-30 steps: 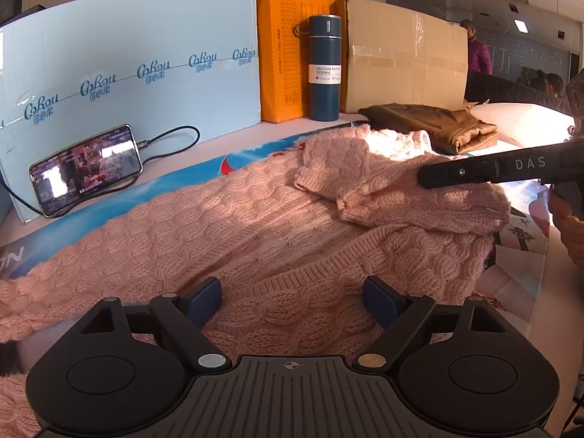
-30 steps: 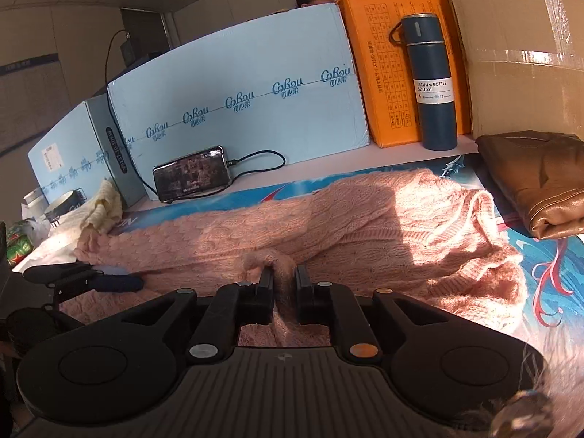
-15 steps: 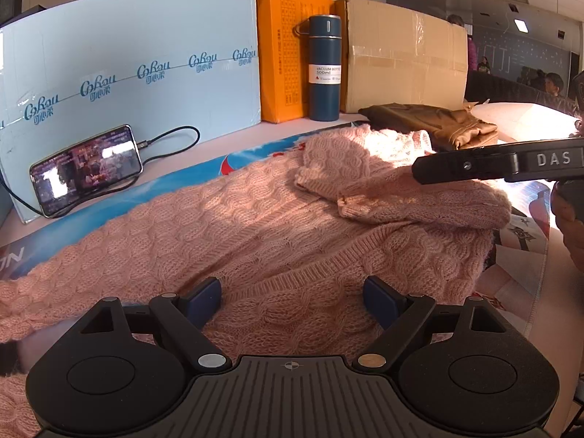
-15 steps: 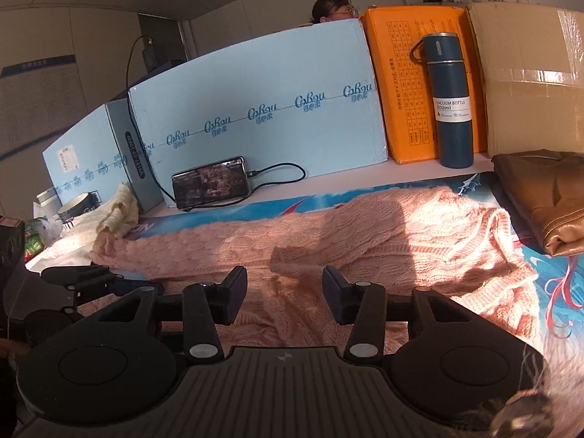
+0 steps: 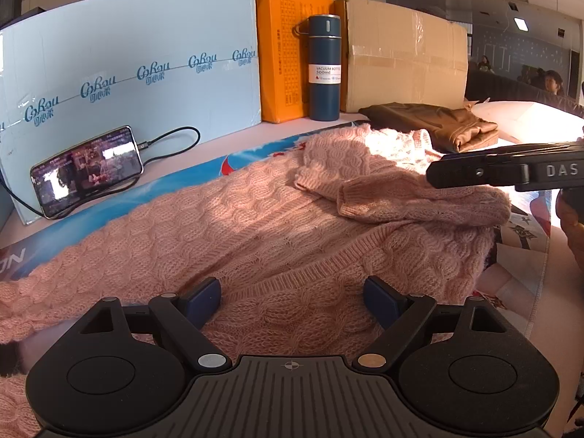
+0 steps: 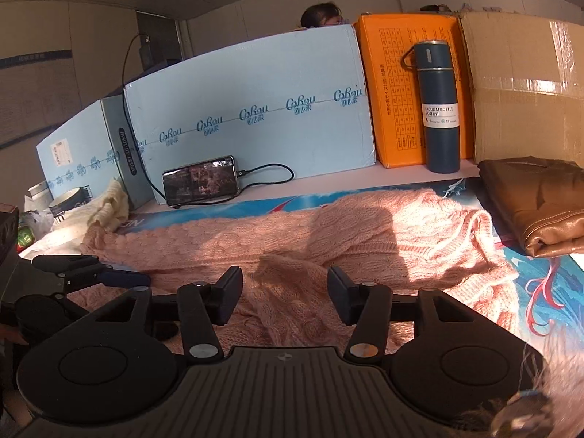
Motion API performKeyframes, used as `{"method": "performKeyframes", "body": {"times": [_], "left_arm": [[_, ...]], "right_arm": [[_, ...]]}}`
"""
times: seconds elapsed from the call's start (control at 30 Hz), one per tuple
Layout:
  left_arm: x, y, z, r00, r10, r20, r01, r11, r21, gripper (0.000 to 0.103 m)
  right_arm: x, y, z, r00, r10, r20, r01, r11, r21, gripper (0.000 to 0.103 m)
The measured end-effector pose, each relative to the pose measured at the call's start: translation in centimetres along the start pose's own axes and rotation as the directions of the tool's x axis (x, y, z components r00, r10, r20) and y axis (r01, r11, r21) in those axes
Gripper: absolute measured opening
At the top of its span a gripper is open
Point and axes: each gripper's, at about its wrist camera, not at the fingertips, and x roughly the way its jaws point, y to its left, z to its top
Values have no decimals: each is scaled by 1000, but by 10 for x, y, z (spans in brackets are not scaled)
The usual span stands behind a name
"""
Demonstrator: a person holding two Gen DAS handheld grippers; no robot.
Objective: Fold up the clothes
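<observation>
A pink cable-knit sweater (image 5: 233, 233) lies spread across the table, one sleeve (image 5: 412, 197) folded over its body. My left gripper (image 5: 292, 297) hovers open just above the hem, nothing between its blue pads. My right gripper (image 6: 284, 292) is over the folded sleeve (image 6: 292, 284); its jaws are opening and the pads stand clear of the knit. In the left wrist view the right gripper (image 5: 503, 173) reaches in from the right edge above the sleeve. In the right wrist view the left gripper (image 6: 91, 273) shows at the left edge.
A phone (image 5: 85, 169) on a cable leans against light blue foam board (image 5: 127, 73) at the back. An orange box (image 5: 283, 58), a dark blue vacuum bottle (image 5: 324, 69) and a cardboard box (image 5: 401, 54) stand behind. A folded brown garment (image 5: 441, 127) lies at the right; a cream cloth (image 6: 107, 206) at the left.
My right gripper let go of the sleeve fold it was pinching and its jaws spread wide; it also drew back a little. The left gripper stayed still and open.
</observation>
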Motion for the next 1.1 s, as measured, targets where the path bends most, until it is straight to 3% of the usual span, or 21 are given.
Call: {"method": "performKeyframes", "body": {"times": [0.1,0.2,0.33,0.43,0.53,0.6,0.67,0.77,0.87,1.0,1.1], "left_arm": [[-2,0,0,1000,1,11,-1,1000,3,88],[-7,-1,1,999,-3,40,2,1000,9,88],[-28,-7,2,988,4,153,-11,999,40,88],[-65,-8,2,942,-13,336,-16,996,83,89],[-94,-8,0,902,81,424,-141,984,113,101],[-107,-12,-7,879,143,454,-247,953,178,103],[-118,-16,-16,857,181,483,-341,901,267,103],[-125,-21,-32,863,171,475,-388,826,408,103],[-119,-26,-41,891,180,417,-389,776,496,103],[-106,-37,-52,930,141,339,-321,763,561,103],[-99,-52,-48,941,53,334,-246,784,569,103]], "right_arm": [[-23,-1,-6,997,-65,43,69,992,-101,78],[-40,-2,-15,989,-132,61,142,970,-198,88],[-52,0,-29,986,-156,49,164,933,-321,101],[-56,1,-35,986,-169,14,160,899,-407,101],[-59,-5,-36,983,-184,-30,153,888,-435,101],[-57,-8,-37,976,-209,-66,157,876,-455,101],[-53,-9,-39,967,-237,-94,162,856,-491,101],[-44,-8,-41,956,-266,-121,159,822,-546,101],[-33,-7,-37,953,-274,-131,150,800,-581,101],[-16,-4,-28,951,-272,-150,128,783,-609,101],[-4,8,-25,958,-239,-156,91,774,-626,101]]}}
